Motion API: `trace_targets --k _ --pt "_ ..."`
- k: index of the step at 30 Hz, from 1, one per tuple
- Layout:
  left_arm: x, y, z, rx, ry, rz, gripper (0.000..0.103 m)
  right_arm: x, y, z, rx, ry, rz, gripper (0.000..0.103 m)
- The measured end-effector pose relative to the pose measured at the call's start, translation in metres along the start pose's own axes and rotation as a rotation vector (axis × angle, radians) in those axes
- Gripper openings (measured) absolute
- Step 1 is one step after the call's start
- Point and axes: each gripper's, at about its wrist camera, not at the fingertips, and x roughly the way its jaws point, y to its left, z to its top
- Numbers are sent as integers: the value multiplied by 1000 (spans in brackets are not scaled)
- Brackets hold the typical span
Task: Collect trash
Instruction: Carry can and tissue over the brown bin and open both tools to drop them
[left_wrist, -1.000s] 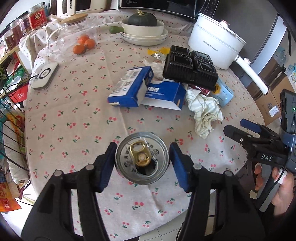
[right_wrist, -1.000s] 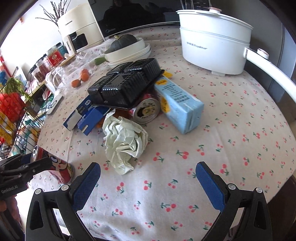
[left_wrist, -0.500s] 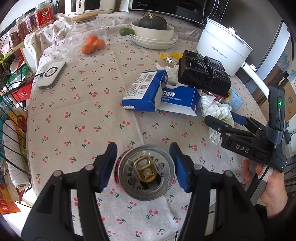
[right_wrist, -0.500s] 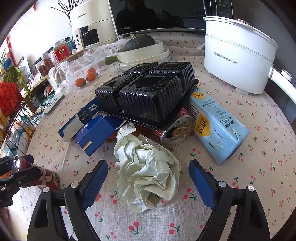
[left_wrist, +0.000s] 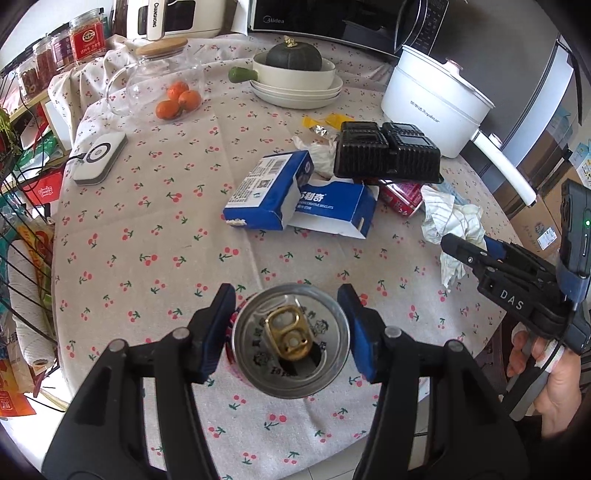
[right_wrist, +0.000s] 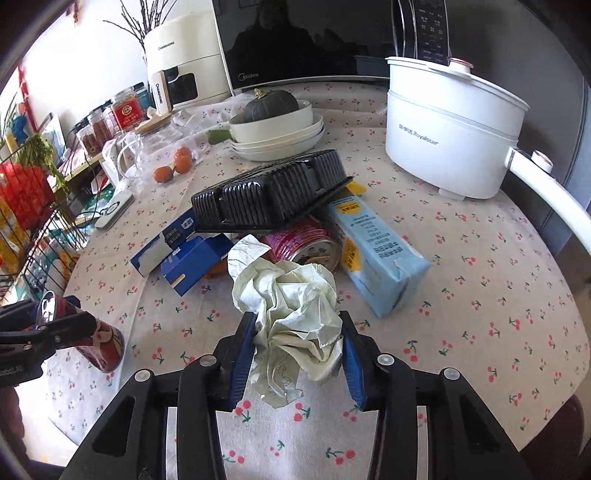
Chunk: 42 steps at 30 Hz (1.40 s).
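An opened drink can with a gold pull tab stands upright between the blue pads of my left gripper, which is shut on it. The right wrist view shows that can at the left table edge. A crumpled whitish paper lies between the pads of my right gripper. The jaws are closing and both pads press on it. Behind it lie a red can on its side, a light blue carton, a black plastic tray and blue boxes.
A white electric pot with a long handle stands at the back right. A bowl with a dark squash sits on stacked plates, with oranges and a glass jug to the left. A wire rack borders the table's left side.
My right gripper moved forward over the crumpled paper and its wide-open jaws came together on it. The left gripper kept its hold on the can, almost still.
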Motion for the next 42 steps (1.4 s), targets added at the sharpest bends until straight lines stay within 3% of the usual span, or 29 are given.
trace_targets --k 25,42 --pt "-7 -153 -3 200 -29 -205 59 -123 -122 -48 106 -42 -158 44" --pt "8 -267 -38 351 4 -355 59 -165 -192 -118 217 29 -240 45"
